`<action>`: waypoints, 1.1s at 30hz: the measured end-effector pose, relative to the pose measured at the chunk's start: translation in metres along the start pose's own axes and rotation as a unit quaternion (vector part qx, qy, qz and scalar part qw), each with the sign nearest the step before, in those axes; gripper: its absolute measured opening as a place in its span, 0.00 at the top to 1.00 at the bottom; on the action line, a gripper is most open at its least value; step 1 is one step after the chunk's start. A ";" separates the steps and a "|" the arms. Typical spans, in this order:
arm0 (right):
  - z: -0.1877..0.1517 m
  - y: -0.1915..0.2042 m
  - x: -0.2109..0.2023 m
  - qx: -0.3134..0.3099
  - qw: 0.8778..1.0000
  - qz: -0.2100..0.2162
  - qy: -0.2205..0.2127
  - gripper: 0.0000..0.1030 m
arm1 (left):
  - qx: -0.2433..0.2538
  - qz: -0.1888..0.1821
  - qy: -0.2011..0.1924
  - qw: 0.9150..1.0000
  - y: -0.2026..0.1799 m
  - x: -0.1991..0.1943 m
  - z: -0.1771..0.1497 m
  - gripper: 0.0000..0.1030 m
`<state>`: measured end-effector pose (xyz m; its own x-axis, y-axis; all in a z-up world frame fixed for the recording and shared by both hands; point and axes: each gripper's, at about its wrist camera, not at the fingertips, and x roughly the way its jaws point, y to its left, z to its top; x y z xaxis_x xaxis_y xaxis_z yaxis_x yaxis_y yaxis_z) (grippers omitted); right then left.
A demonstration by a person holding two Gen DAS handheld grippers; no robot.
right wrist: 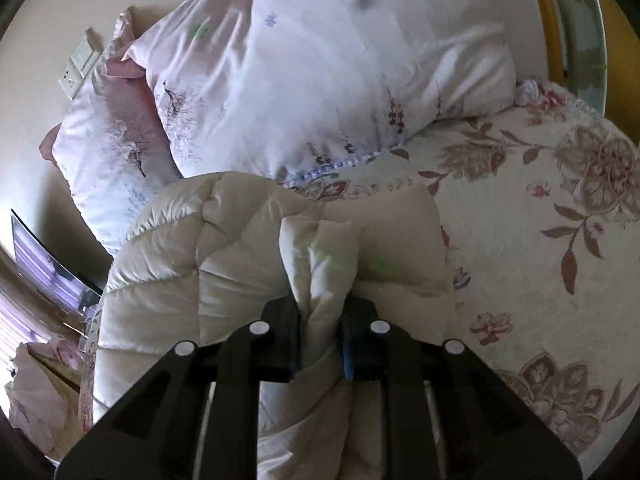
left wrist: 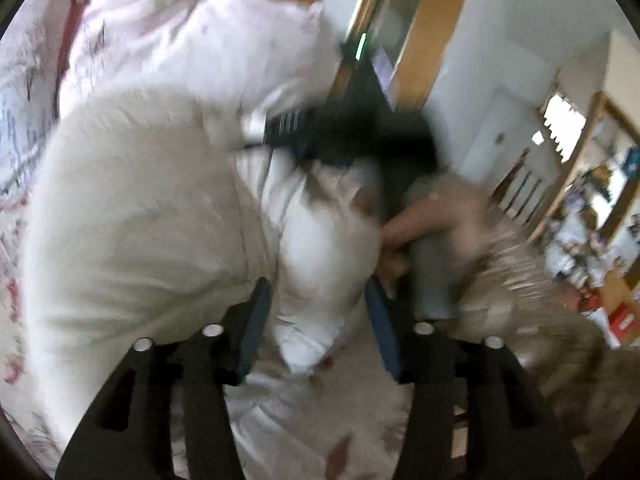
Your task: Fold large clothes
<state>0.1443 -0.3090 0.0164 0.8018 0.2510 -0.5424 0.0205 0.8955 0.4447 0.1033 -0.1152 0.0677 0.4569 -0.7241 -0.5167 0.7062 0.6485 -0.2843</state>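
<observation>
A cream quilted puffer coat [left wrist: 140, 220] lies bunched on a floral bedspread [right wrist: 520, 220]. In the left wrist view my left gripper [left wrist: 320, 320] is open, its blue pads apart on either side of a white bulge of the coat. Beyond it, blurred, the black right gripper [left wrist: 352, 132] hangs over the coat, with a person's hand [left wrist: 420, 220] below it. In the right wrist view my right gripper [right wrist: 320, 320] is shut on an upright fold of the coat [right wrist: 192, 264], the fabric pinched between its pads.
A pale pink flowered duvet [right wrist: 320, 72] and a pillow [right wrist: 108, 140] are piled at the head of the bed. A wooden door frame [left wrist: 432, 40] and a cluttered room [left wrist: 592, 240] lie to the right. A wall socket [right wrist: 80, 68] and a dark screen [right wrist: 48, 256] are at the left.
</observation>
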 end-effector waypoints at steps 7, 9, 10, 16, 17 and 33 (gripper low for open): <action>-0.003 -0.015 0.005 0.019 1.000 0.022 0.000 0.83 | -0.042 0.093 -0.089 0.991 0.074 -0.056 0.049 0.35; -0.003 -0.016 0.004 0.021 0.999 0.026 -0.002 0.83 | -0.057 0.114 -0.091 0.988 0.090 -0.055 0.053 0.35; -0.002 -0.014 0.003 0.020 0.999 0.027 -0.003 0.83 | -0.062 0.124 -0.089 0.986 0.100 -0.053 0.057 0.35; 0.000 -0.010 -0.009 0.001 0.999 0.017 -0.027 0.84 | -0.074 0.143 -0.052 0.986 0.124 -0.027 0.056 0.36; 0.000 -0.013 -0.007 0.005 1.000 0.015 -0.025 0.84 | -0.077 0.145 -0.044 0.985 0.127 -0.021 0.055 0.37; -0.010 -0.057 0.018 0.081 0.997 0.013 0.002 0.84 | -0.114 0.112 0.034 0.987 0.161 0.040 0.046 0.38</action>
<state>0.1515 -0.3517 -0.0262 0.8012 0.2748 -0.5316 0.0958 0.8179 0.5673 0.2600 -0.0508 0.0384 0.5453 -0.5443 -0.6375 0.4480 0.8320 -0.3272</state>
